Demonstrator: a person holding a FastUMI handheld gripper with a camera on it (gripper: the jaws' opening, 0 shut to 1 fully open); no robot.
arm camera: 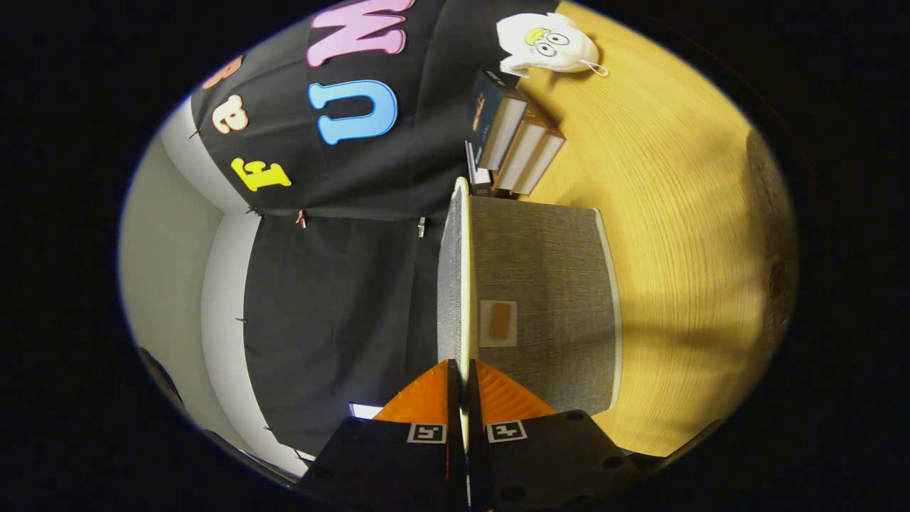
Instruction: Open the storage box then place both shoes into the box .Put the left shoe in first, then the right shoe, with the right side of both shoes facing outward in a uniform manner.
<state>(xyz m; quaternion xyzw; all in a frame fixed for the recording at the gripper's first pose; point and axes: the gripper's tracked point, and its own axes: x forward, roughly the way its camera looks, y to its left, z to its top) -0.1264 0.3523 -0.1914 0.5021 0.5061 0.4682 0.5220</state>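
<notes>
The view is rolled a quarter turn, so the wooden table (pixel 675 213) stands as a wall from 1 to 4 o'clock, and the black booth cloth (pixel 334 284) takes the 9 to 12 o'clock side. Past the cloth, at 9 o'clock, a pale wall (pixel 167 256) shows.

At the centre sits the storage box (pixel 544 313), a grey fabric box with a pale trimmed rim. Its lid (pixel 458 277) runs as a thin panel edge-on from the fingers toward 12 o'clock, along the box's cloth-side face. Whether the lid has parted from the box body cannot be told from this angle. On the grey face toward the camera is a small pale label patch (pixel 498 323) with an orange mark, just ahead of the fingers at about 1 o'clock from them.

The gripper (pixel 463 398) is at 6 o'clock, and its two fingers are drawn almost together with only the lid's thin edge between them. Both fingers press on that edge, one on each side.

Beyond the box, at 12 to 1 o'clock, a few books (pixel 512 142) stand on the table, touching the box's far end or just behind it. Farther out at 1 o'clock a white plush toy (pixel 547 44) with cartoon eyes lies on the wood, near the books. At 3 o'clock a dark rough-textured patch (pixel 771 242) borders the table.
</notes>
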